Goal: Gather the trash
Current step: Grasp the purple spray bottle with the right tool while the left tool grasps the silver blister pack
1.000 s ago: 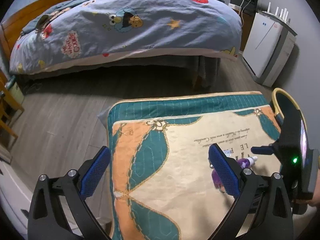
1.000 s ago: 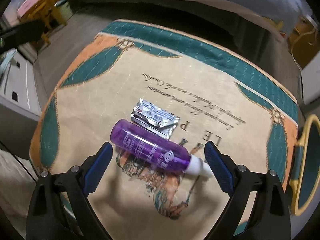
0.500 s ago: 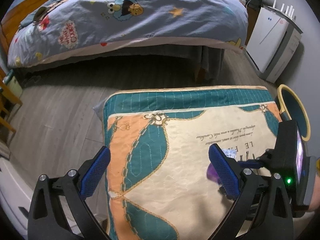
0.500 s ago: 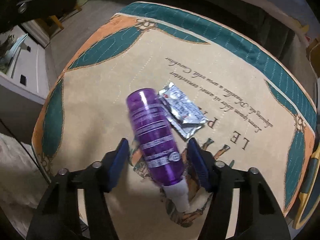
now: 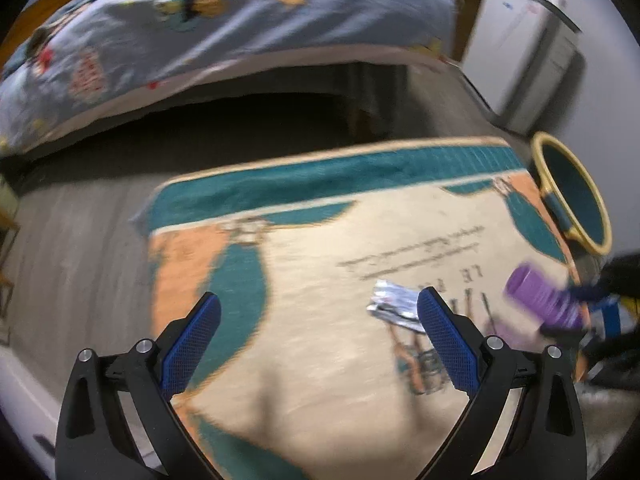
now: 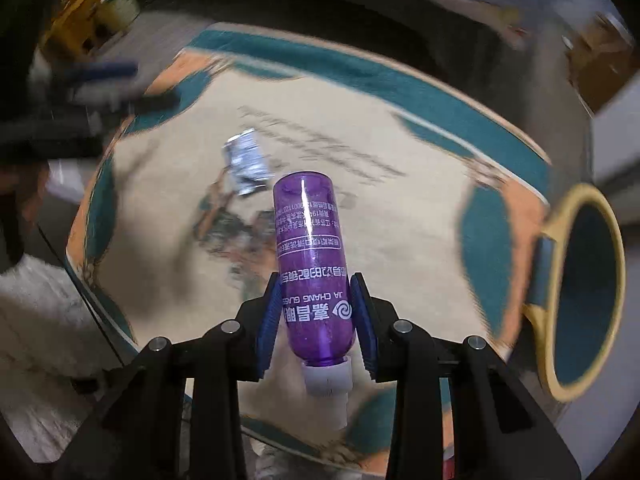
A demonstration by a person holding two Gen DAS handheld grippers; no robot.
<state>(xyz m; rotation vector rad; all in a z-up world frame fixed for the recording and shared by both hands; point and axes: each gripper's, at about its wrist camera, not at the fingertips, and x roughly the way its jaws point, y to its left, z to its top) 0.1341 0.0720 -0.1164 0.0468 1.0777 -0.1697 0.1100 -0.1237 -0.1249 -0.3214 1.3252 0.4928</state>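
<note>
Right gripper (image 6: 316, 312) gripping the purple bottle (image 6: 310, 248)

Its jaws, just closing, are clamping the bottle above the quilted mat (image 6: 400, 208); the foil wrapper (image 6: 246, 160) is lying there, the teal bin (image 6: 580, 292) beside it. The left gripper (image 5: 318, 344) is hanging wide open.

Purple bottle (image 6: 310, 264) clamped cap-down above the mat; crumpled foil wrapper (image 6: 246, 160) lies flat.

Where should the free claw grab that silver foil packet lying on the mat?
The foil packet lies flat on the mat, so nothing stands up to pinch. I'd bring the left claw, open and empty, straight down and close it across the packet's narrow width, catching its crinkled raised edges. The right claw is busy holding the purple bottle.
</note>
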